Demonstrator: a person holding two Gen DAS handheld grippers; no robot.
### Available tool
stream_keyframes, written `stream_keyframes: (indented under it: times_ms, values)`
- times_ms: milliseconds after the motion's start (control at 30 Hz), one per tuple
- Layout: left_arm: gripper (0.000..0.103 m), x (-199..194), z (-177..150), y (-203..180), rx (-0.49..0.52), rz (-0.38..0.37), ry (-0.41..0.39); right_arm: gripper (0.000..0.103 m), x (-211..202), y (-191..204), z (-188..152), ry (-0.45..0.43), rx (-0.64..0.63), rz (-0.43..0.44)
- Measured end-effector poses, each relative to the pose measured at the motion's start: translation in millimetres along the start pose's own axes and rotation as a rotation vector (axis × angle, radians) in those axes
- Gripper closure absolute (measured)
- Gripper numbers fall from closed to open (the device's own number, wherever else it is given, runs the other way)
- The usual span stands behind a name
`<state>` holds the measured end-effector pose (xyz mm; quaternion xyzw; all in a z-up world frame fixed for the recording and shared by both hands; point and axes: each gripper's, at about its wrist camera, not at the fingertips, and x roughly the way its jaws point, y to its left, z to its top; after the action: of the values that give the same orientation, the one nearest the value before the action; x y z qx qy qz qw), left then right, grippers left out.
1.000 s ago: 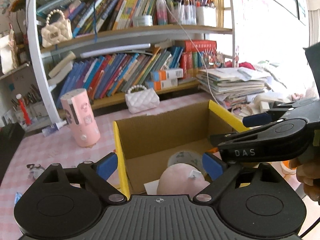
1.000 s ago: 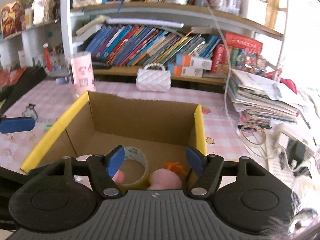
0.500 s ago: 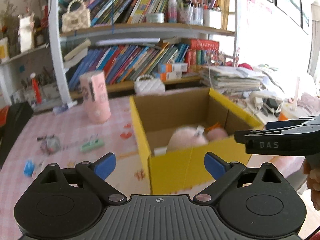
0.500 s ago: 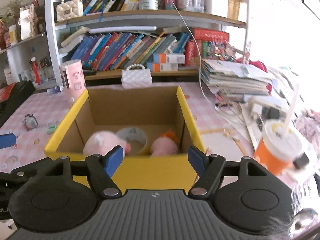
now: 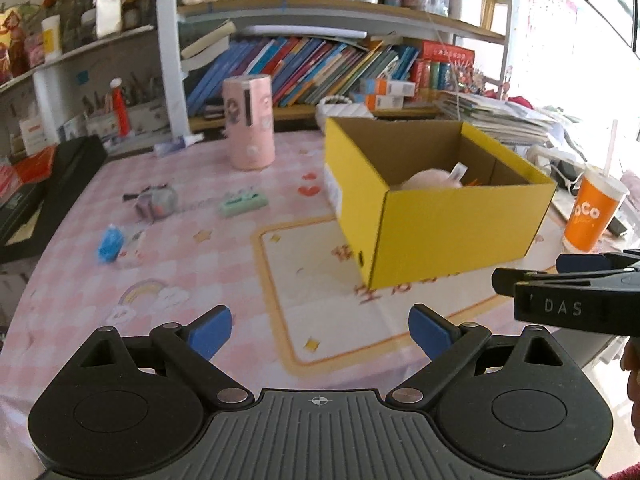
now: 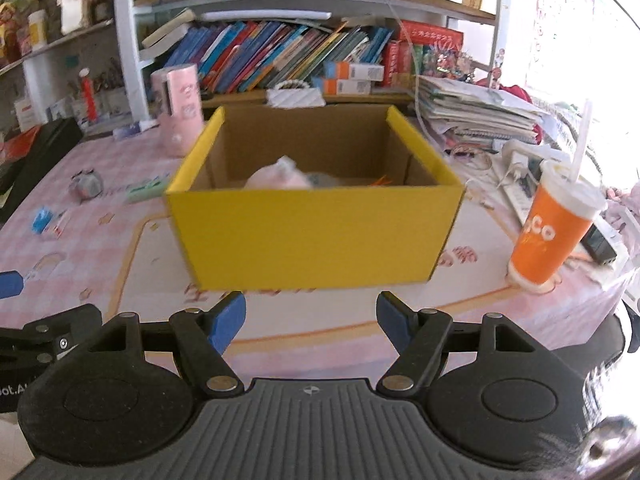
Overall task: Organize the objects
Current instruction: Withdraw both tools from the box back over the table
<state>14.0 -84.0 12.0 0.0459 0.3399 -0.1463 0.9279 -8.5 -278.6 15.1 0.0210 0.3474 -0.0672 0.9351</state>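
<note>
While hovering over pink tablecloth [image 5: 192, 264], L gripper [image 5: 319, 330] & R gripper [image 6: 311, 317] both spread wide, holding nothing; yellow box [image 6: 316, 236] just ahead w/ pink plush [image 5: 434, 179] inside.

the box [image 6: 316, 236] is matt cardboard, yellow outside, raw brown inside. a soft pink plush [image 5: 432, 179] lies in it. the bench [image 5: 192, 264] wears a smooth printed cloth. the cup [image 6: 554, 232] looks like glossy paper.
</note>
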Motion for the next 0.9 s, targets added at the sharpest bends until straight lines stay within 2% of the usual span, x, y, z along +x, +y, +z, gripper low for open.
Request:
stream_keyframes:
  times_ms: [467,900]
  values:
    - [0.006,-30.0,-34.1,41.8,-0.014,0.049,0.036,0.032,-16.2,60.0,-27.1,0.031,-0.034,0.068]
    - [0.006,-58.4,-58.5,82.0,-0.08,0.117,0.042,0.031,-26.0,107.4,-40.2,0.037,-0.085,0.147]
